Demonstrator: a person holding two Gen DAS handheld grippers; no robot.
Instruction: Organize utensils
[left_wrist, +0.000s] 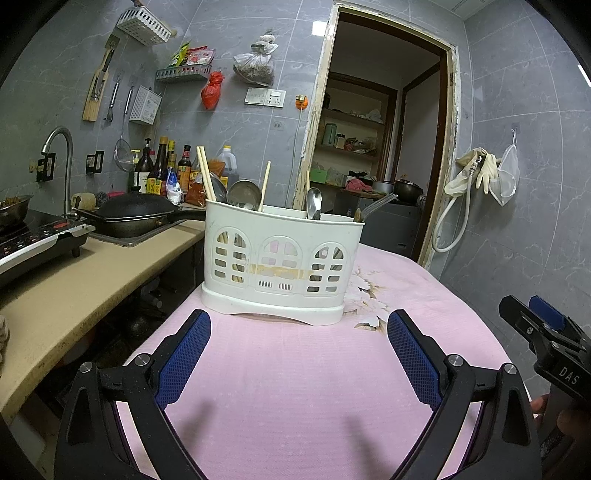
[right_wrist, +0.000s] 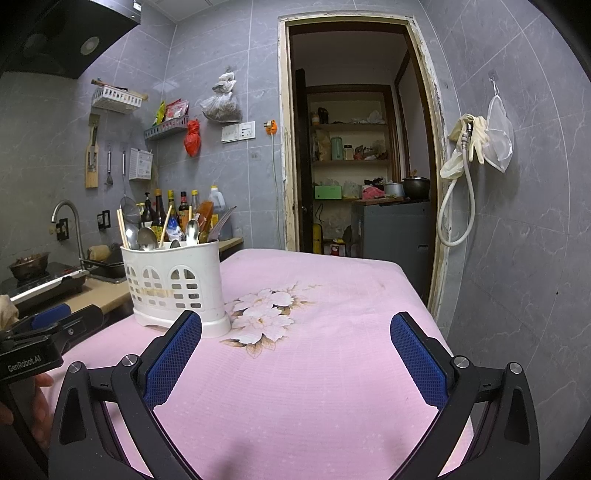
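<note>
Two grippers hover low over a pink cloth (left_wrist: 295, 387): the left gripper (left_wrist: 299, 328) and the right gripper (right_wrist: 295, 332) both have their blue-padded fingers spread wide, holding nothing. Ahead of the left gripper, a white holder (left_wrist: 280, 266) stands upright on the cloth beside a printed flower (right_wrist: 266, 314). Spoons (left_wrist: 314, 203), chopsticks (left_wrist: 205, 173) and a fork (left_wrist: 376, 206) stick up from it. Farther off, a black wok (left_wrist: 136, 214) sits on the counter (left_wrist: 74, 295).

A pink cloth (right_wrist: 314, 387) with white flowers covers the desk. On the left, a black wok (left_wrist: 136, 216) sits by a curved tap (left_wrist: 61, 147). Sauce bottles (left_wrist: 162, 170) stand in a row by the grey wall. A red bag (left_wrist: 212, 90) hangs higher up. Pale gloves (right_wrist: 471, 138) hang near the open doorway (right_wrist: 354, 147).
</note>
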